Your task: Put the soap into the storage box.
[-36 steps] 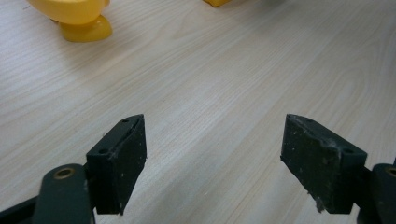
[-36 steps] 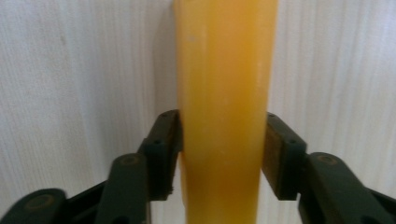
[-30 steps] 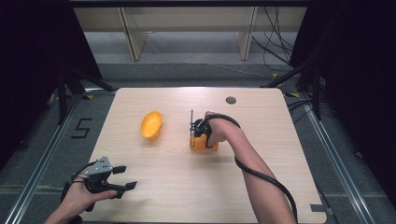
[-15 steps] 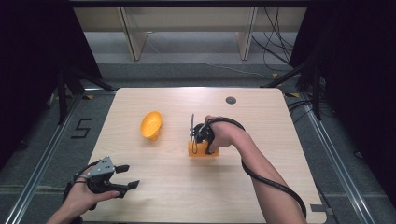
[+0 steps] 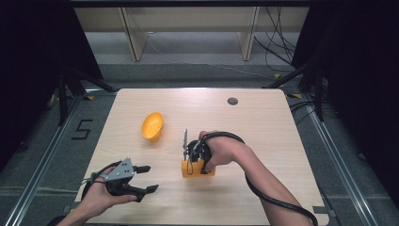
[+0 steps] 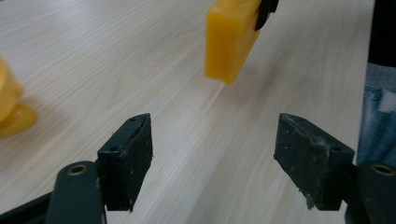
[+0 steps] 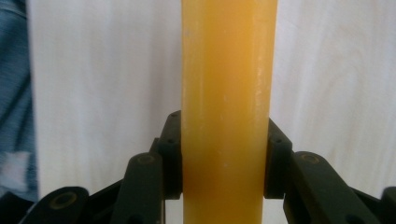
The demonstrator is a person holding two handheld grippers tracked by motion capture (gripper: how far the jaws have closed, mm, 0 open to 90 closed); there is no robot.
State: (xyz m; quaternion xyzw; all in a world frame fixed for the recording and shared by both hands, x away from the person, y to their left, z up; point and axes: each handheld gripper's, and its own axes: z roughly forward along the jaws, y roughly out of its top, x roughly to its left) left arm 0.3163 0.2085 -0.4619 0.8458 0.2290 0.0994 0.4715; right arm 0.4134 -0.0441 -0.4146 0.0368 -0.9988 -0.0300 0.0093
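My right gripper [image 5: 194, 159] is shut on an orange block [image 5: 198, 169] near the middle of the wooden table [image 5: 263, 136]. In the right gripper view the block [image 7: 227, 93] stands upright between both jaws. From the left gripper view the block [image 6: 231, 37] appears a little above the tabletop, with a shadow under it. My left gripper [image 5: 150, 178] is open and holds nothing, near the table's front left, its jaws pointing toward the block. An orange bowl-shaped piece [image 5: 153, 126] lies tilted on the table, left of centre, and its rim [image 6: 11, 105] is at the left edge of the left gripper view.
A small dark round hole [image 5: 232, 100] sits in the table at the back right. A cable [image 5: 277, 202] trails from the right gripper along the forearm. A "5" marking [image 5: 81, 128] is on the floor to the left, and cables lie behind the table.
My right gripper has carried the orange block toward the table's front edge. The left gripper has shifted slightly to the right and stays open.
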